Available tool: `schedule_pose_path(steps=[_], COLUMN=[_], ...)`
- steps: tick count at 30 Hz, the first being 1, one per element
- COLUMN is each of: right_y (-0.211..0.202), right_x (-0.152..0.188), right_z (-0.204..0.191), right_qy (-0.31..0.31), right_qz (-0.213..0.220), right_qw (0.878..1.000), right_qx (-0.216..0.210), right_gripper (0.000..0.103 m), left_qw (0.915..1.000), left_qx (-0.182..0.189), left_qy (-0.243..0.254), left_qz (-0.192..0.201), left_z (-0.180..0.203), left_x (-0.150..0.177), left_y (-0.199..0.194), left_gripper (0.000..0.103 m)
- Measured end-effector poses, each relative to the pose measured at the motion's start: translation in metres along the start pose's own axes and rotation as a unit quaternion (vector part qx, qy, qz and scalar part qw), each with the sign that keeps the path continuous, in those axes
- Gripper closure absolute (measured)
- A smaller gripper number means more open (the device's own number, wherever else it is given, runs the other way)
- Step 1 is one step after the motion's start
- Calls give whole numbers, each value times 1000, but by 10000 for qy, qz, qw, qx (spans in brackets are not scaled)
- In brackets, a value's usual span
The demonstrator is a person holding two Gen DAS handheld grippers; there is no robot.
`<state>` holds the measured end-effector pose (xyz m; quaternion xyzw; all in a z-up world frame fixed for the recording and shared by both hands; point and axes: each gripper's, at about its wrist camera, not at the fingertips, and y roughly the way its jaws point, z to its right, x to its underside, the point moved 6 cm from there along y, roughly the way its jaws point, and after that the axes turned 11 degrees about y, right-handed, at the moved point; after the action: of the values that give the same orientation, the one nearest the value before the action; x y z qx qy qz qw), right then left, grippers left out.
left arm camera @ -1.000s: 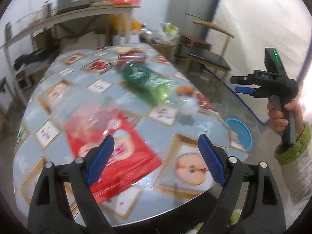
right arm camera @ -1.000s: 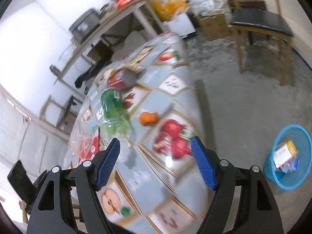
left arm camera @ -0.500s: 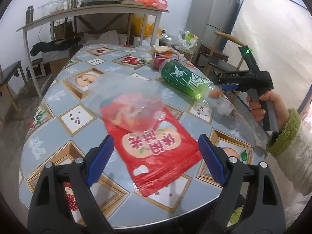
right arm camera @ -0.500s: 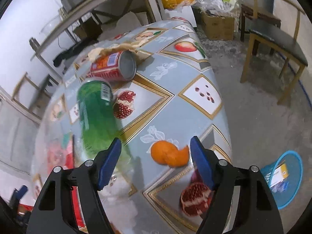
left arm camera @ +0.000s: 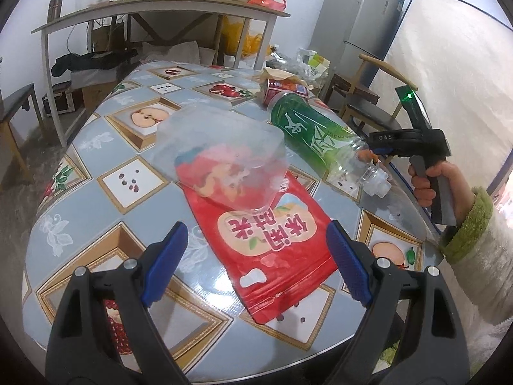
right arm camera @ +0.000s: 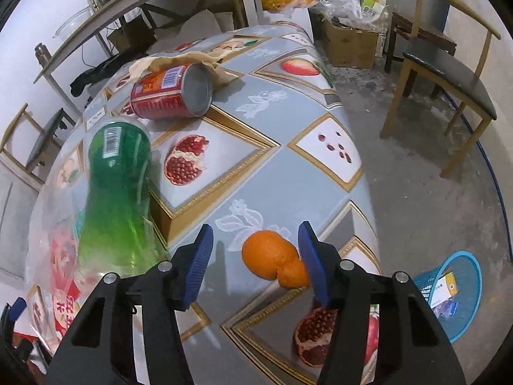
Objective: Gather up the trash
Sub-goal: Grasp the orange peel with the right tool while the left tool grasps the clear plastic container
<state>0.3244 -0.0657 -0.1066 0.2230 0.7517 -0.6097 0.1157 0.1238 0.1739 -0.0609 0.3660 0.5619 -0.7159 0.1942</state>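
Orange peel [right arm camera: 274, 258] lies on the table [right arm camera: 288, 189] between the blue pads of the right gripper [right arm camera: 255, 261], whose jaws are closing around it; the right pad looks to be at the peel's edge, the left one apart from it. This reads as the pick-up step for the first scrap; the next move likely calls for a firm pinch, then a lift and a swing out over the table edge to the blue bin [right arm camera: 449, 292] on the floor at lower right. A green bottle [right arm camera: 115, 192] lies just beside the left pad, a red can [right arm camera: 170, 93] farther back. The left gripper [left arm camera: 256, 258] hovers wide open and empty above a red snack bag [left arm camera: 272, 243] under a clear plastic wrapper [left arm camera: 221, 160]. Bare floor between table and chair [right arm camera: 449, 73] leaves room.
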Motion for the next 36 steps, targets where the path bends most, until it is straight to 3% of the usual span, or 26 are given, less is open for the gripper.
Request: schedule_pose_path(steps=[7, 12, 18, 25, 28, 32, 36], right_y=[4, 4, -8, -33, -44, -54, -56], right_x=[6, 6, 12, 34, 41, 42, 38], right_z=[2, 9, 19, 26, 27, 30, 32], right_qy=[-303, -197, 17, 380, 532, 902, 1128], right_qz=[145, 215, 190, 128, 152, 192, 200], right_qw=[9988, 9987, 9995, 9988, 9973, 9918, 9866], right_qx=[349, 428, 271, -269, -485, -889, -1162], right_gripper=[56, 74, 86, 88, 88, 88, 88], left_qw=[10000, 9999, 9997, 9994, 9995, 9998, 9988], left_qx=[-17, -46, -68, -94, 36, 82, 412], left_qy=[-41, -58, -148, -169, -155, 192, 221], left_qz=[-88, -104, -156, -301, -260, -27, -147], left_z=[0, 0, -2, -5, -9, -17, -24], left_x=[2, 3, 3, -7, -24, -75, -129], left_y=[2, 2, 2, -3, -9, -12, 7], left_gripper=[19, 19, 19, 19, 19, 19, 19])
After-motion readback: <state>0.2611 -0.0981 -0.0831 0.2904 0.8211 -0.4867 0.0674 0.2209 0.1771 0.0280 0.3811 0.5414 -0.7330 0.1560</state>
